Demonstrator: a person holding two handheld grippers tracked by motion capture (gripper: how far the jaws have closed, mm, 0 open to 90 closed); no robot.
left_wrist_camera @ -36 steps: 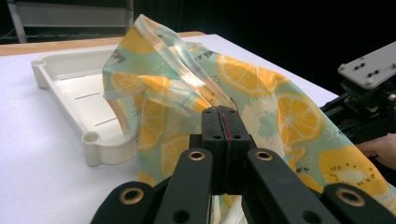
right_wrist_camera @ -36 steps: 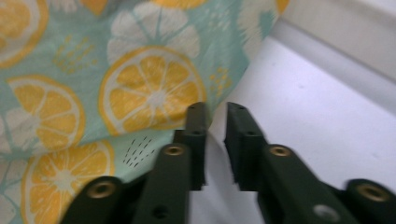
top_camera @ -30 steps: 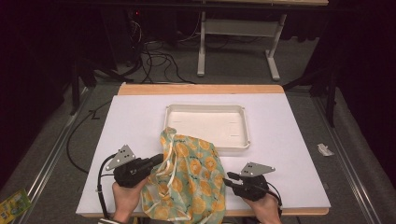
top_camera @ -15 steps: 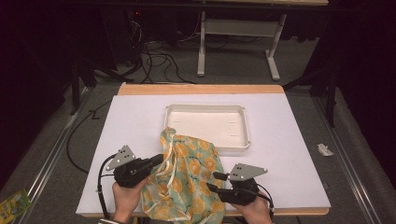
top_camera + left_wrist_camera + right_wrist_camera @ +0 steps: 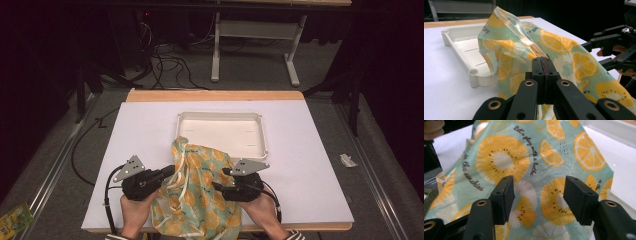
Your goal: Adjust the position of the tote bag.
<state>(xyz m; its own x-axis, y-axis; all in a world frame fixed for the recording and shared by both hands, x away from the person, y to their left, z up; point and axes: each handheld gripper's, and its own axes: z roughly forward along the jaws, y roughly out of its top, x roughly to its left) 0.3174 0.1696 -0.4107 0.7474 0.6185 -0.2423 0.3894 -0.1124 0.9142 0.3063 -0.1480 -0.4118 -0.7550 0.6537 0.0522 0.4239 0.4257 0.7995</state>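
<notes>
Here the white table (image 5: 310, 150) carries a shallow white tray (image 5: 220, 131) toward its far side, and a fruit-printed zip bag (image 5: 197, 200) stands crumpled at the near edge, its top corner leaning over the tray's near rim. The bag's long axis runs from the person's edge away toward the tray, with the clear zip strip (image 5: 517, 27) along its upper left side.

The left gripper (image 5: 167, 172) sits at the bag's left flank, jaws clamped flat together on the fabric just beside the zip strip, so that edge is pinned and held up. The right gripper (image 5: 220, 186) lies at the bag's right flank; in its own view the jaws stand wide apart with the printed panel straight ahead of them and nothing between the pads (image 5: 504, 196).

So the relation that matters is this: the bag lies between the two grippers, already held on the left, and directly in front of the spread right jaws. Judging from that, the right hand (image 5: 257, 210) is the one placed to bite next, probably on the panel opposite the pinned edge.
</notes>
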